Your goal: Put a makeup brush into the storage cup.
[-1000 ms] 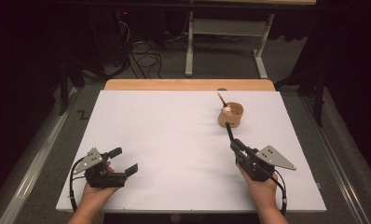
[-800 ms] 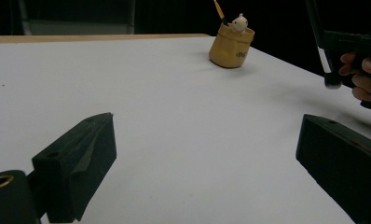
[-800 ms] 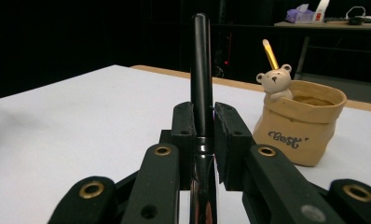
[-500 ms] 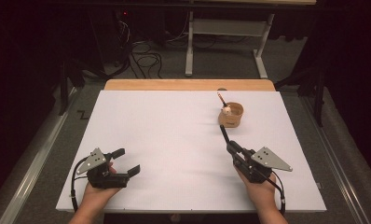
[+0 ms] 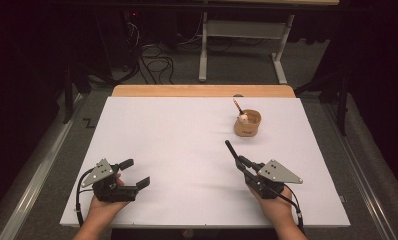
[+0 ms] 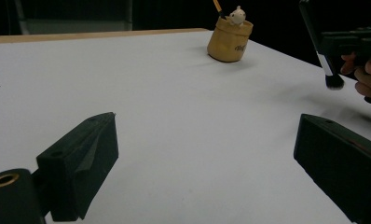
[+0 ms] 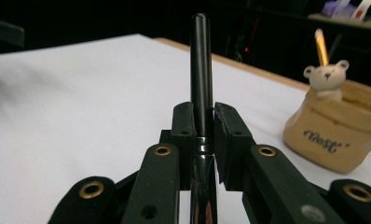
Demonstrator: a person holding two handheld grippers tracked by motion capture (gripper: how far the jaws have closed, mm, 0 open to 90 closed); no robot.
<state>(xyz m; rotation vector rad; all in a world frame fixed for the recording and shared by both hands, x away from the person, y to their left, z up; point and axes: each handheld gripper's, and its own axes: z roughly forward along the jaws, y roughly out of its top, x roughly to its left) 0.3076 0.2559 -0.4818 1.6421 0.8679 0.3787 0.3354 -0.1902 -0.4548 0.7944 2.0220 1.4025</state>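
A big white tabletop fills the middle of the room, with a strip of light brown wood along its far edge. The floor around it is grey. A long metal rail runs along the floor on one side. Behind the tabletop stands a pale metal frame with two legs. Black cables lie in a tangle on the floor near it. The back of the room is very dark, and a tiny red light glows there.
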